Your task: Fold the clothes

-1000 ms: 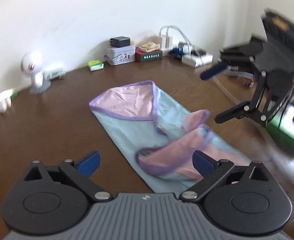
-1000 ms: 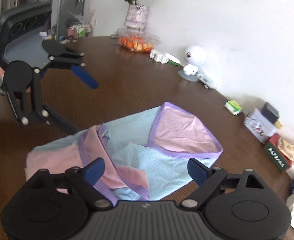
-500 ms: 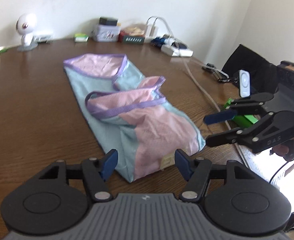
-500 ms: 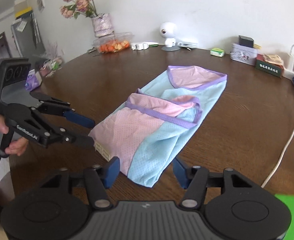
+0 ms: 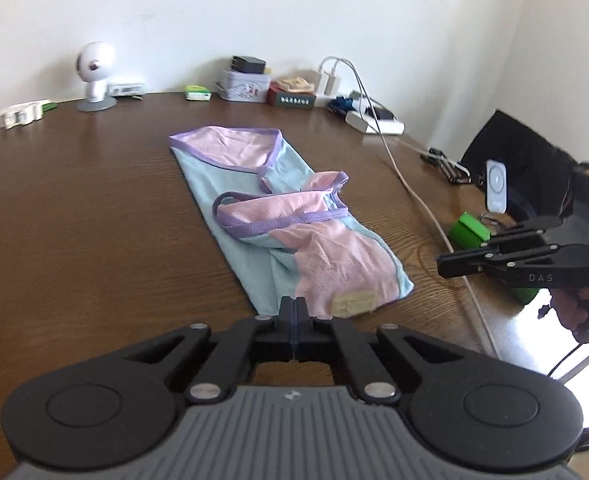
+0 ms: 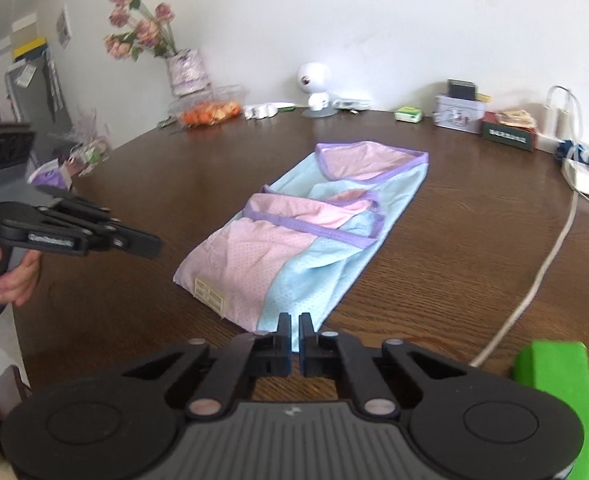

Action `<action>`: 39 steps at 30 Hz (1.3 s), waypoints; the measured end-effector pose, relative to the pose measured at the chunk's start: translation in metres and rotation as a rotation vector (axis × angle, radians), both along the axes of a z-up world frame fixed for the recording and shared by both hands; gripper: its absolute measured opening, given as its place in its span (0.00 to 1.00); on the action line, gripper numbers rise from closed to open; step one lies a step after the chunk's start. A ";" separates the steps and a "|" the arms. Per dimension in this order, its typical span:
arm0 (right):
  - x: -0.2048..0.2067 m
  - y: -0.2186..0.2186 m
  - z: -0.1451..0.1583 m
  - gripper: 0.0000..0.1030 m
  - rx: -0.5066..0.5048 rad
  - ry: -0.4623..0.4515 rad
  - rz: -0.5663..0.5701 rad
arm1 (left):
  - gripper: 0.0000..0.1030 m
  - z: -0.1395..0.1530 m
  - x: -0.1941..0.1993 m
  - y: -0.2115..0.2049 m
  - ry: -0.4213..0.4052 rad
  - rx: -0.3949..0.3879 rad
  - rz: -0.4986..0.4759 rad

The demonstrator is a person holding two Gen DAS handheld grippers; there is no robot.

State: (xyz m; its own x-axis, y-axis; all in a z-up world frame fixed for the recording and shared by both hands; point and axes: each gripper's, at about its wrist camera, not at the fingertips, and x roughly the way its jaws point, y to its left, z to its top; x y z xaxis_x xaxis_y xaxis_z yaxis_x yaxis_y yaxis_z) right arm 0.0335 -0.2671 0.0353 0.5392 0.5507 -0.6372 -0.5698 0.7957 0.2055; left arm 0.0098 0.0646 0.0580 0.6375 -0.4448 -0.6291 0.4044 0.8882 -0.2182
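Folded garment of pale blue and pink mesh fabric with purple binding lies flat on the dark brown wooden table, its near hem just ahead of both grippers. Left gripper is clenched, jaws pressed together at the hem's edge beside a small beige label; whether any cloth is pinched cannot be determined from this angle. Right gripper is likewise clenched, a thin slit between its fingers, tips at the blue corner of the garment; contact is uncertain.

Left wrist view alone shows the right gripper from the side, jaws together and clear of the fabric, plus a black chair and a white device on a stand at the table's far right. Right wrist view alone shows the left gripper held by a hand, a vase of pink flowers and a clear container of orange items. A bright green block is cut off at that view's lower right.

Both views show a white cable running across the table, a white round camera, a pale tin box and a white power strip along the far wall. Printing on the label is too small to read.
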 end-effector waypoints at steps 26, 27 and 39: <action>-0.129 -0.094 0.087 1.00 -0.274 -0.521 -0.276 | 1.00 0.001 -0.106 -0.012 -0.410 0.111 0.164; -0.138 -0.098 0.095 1.00 -0.319 -0.543 -0.279 | 1.00 0.002 -0.109 -0.014 -0.415 0.110 0.155; -0.182 -0.067 0.078 1.00 -0.266 -0.582 -0.152 | 1.00 0.011 -0.153 -0.031 -0.477 0.165 0.076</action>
